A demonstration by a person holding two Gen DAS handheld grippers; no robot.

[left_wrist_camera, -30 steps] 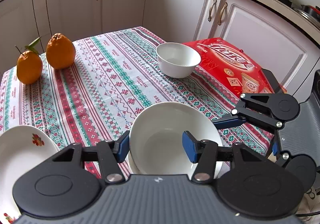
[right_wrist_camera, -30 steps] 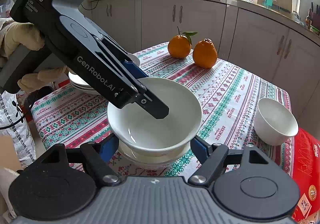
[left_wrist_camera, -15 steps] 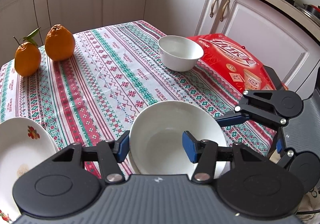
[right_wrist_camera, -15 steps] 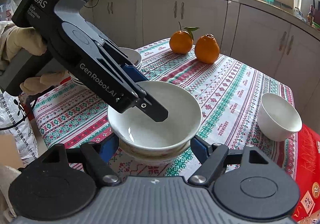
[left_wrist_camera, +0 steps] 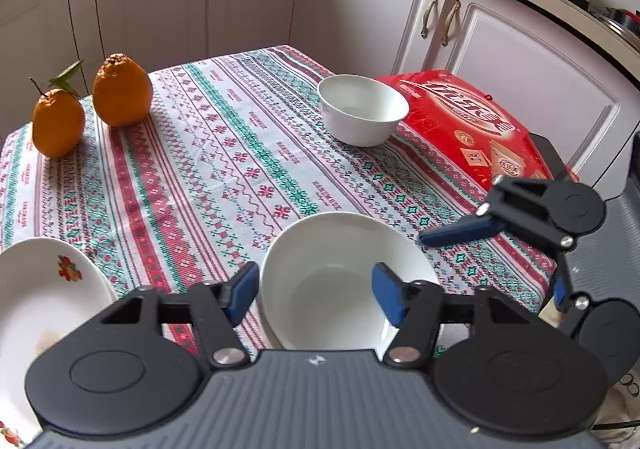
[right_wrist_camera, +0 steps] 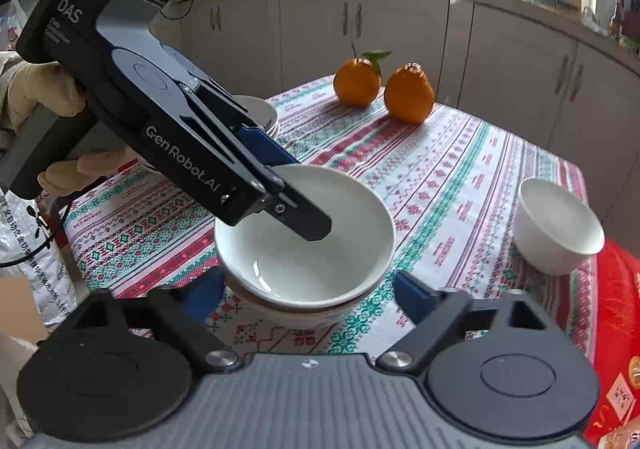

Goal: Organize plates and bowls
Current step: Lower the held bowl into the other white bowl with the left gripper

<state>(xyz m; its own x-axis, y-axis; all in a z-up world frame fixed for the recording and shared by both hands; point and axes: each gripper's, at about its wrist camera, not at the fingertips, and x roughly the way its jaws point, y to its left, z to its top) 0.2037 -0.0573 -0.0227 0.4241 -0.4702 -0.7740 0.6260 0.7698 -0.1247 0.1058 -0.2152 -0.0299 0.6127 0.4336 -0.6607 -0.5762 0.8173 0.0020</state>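
A large white bowl (left_wrist_camera: 340,273) (right_wrist_camera: 304,245) sits nested in a second bowl (right_wrist_camera: 296,313) on the patterned tablecloth (left_wrist_camera: 224,169). My left gripper (left_wrist_camera: 314,289) (right_wrist_camera: 296,189) straddles the bowl's wall, one finger inside and the blue pad (left_wrist_camera: 240,289) just outside the rim. Its jaws are opening and the outer pad stands clear of the rim. My right gripper (right_wrist_camera: 308,293) (left_wrist_camera: 492,269) has its fingers on either side of the stack. Its jaws are opening wide and touch nothing. A small white bowl (left_wrist_camera: 362,109) (right_wrist_camera: 558,225) stands alone farther off.
Flower-printed plates (left_wrist_camera: 48,297) (right_wrist_camera: 260,111) lie stacked at the table's corner beside the left gripper. Two oranges (left_wrist_camera: 122,91) (right_wrist_camera: 408,93) stand at the far edge, with a red box (left_wrist_camera: 472,121) by the small bowl. A gloved hand (right_wrist_camera: 44,93) holds the left gripper. Cabinets ring the table.
The large bowl has come down to rest in the bowl beneath it. The right jaws have spread wider and the left jaws have parted slightly off the rim.
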